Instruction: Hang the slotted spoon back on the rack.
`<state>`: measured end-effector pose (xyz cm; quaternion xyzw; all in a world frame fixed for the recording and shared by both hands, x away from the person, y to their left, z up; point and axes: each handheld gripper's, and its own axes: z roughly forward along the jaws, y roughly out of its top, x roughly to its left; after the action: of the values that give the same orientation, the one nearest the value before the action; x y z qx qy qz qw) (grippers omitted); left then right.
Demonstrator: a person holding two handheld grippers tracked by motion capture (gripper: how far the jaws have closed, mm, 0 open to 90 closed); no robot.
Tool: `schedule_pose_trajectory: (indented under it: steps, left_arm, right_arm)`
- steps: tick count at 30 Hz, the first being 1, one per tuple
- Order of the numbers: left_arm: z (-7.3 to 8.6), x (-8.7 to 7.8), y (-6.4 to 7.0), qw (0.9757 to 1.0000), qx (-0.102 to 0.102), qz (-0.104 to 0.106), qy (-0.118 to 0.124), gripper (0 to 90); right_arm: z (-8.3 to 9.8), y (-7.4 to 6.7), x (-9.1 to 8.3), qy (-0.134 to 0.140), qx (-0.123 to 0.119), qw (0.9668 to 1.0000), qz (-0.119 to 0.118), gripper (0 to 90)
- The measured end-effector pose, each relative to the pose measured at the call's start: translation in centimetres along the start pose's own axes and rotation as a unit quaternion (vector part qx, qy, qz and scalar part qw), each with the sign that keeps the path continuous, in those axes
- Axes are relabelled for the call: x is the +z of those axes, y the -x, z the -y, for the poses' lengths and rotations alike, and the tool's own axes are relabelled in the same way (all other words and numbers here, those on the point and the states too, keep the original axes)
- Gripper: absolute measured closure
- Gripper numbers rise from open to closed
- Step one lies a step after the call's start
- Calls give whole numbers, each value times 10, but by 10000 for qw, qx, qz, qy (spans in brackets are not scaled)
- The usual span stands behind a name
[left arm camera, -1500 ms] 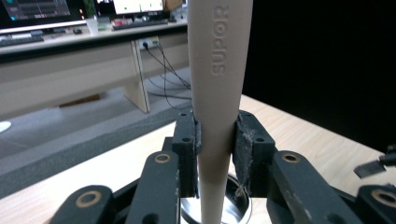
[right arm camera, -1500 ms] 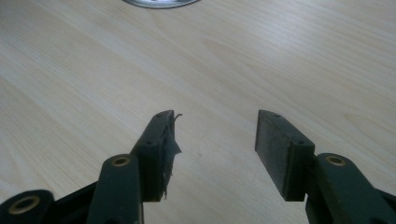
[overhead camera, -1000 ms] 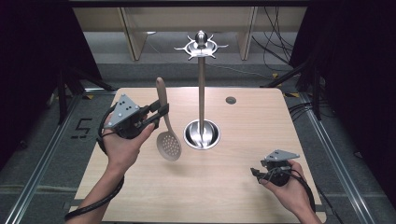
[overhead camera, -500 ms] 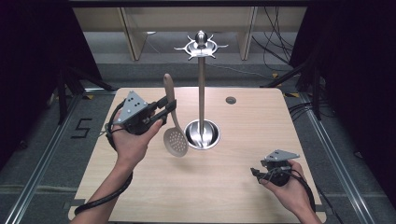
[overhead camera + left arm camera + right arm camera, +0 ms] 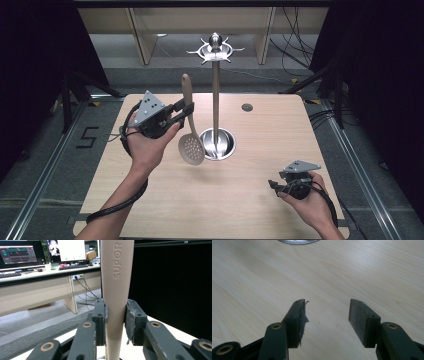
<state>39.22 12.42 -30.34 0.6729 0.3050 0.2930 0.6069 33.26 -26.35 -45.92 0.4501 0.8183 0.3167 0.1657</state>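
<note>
High view: my left gripper [image 5: 184,111], raised above the table [image 5: 250,200] at about ten o'clock from the stand's round base [image 5: 218,144], has its jaws clamped on the handle of a beige slotted spoon [image 5: 190,131]. The spoon hangs upright, perforated bowl down, just at nine o'clock of the stand's pole [image 5: 215,95]. My right gripper [image 5: 276,186] rests low near the table's five o'clock corner, well apart from the stand. Left gripper view: both pads press the handle [image 5: 114,290], whose raised lettering reads SUPOR, a detail the high view cannot resolve; desks with monitors [image 5: 18,252] lie beyond. Right gripper view: my right jaws stand wide apart over bare wood, holding nothing, a torn pad [image 5: 302,312] on one.
</note>
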Motion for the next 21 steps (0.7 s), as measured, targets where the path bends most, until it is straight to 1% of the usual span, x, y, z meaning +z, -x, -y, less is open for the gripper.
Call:
schedule_pose_trajectory:
  steps: [1, 2, 3, 4, 5, 6, 7, 8, 9, 10, 11, 12, 13, 14, 15, 16, 17, 21]
  left_arm:
    - [-1, 1, 0, 10000, -25, 3, 0, 710]
    - [-1, 1, 2, 9999, -108, -8, -49, 710]
    - [-3, 2, 2, 9999, -102, -9, -65, 710]
    - [-4, 3, 1, 10000, -9, 2, -24, 710]
    - [-6, 4, 0, 10000, 79, 32, -15, 710]
    - [-7, 5, -1, 9999, 119, 37, -19, 710]
    - [-8, 5, 1, 10000, -15, 7, -59, 710]
    - [-9, 6, -1, 9999, 96, 43, -37, 710]
    - [-10, 6, 1, 10000, -6, 3, -92, 710]
    - [-11, 7, -1, 9999, 102, 12, -74, 710]
    - [-14, 6, -6, 9987, 484, -22, -168, 710]
    - [-12, 7, 1, 9999, -27, -60, -155, 710]
    - [-12, 8, 2, 9998, -79, -14, -163, 710]
    - [-13, 8, 1, 9996, 26, -40, -263, 710]
    - [-14, 9, 1, 9999, -41, -44, -151, 710]
    - [-14, 10, 2, 9998, -104, -28, -174, 710]
    - [-16, 10, 2, 9998, -68, -52, -179, 710]
    - [-19, 12, 2, 9996, -101, -73, -237, 710]
  right_arm:
    - [0, 0, 0, 3, 0, 10000, 1, 480]
    - [1, 1, 1, 50, -87, 9999, 26, 480]
    - [1, 1, 1, 50, -87, 9999, 26, 480]
    - [0, 1, 1, 45, -77, 10000, 15, 480]
    - [0, 0, 0, 0, 3, 10000, -3, 480]
    - [0, 0, 0, -1, 2, 10000, -4, 479]
    - [0, 0, 0, 0, 5, 10000, -5, 479]
    - [0, 0, 0, -1, 3, 10000, -4, 480]
    - [0, 0, 0, 1, 5, 10000, -5, 480]
    - [0, 0, 1, 30, 12, 10000, -5, 479]
    - [0, 0, 1, 30, 12, 10000, -5, 479]
    - [0, 1, 1, 45, -69, 10000, 7, 479]
    - [0, 1, 1, 25, -75, 10000, 5, 479]
    - [0, 1, 1, 27, -75, 10000, 6, 479]
    - [0, 1, 1, 28, -72, 10000, 4, 479]
    - [0, 1, 1, 27, -70, 10000, 3, 479]
    - [0, 1, 1, 27, -70, 10000, 3, 479]
    - [0, 1, 1, 40, -64, 10000, 5, 479]
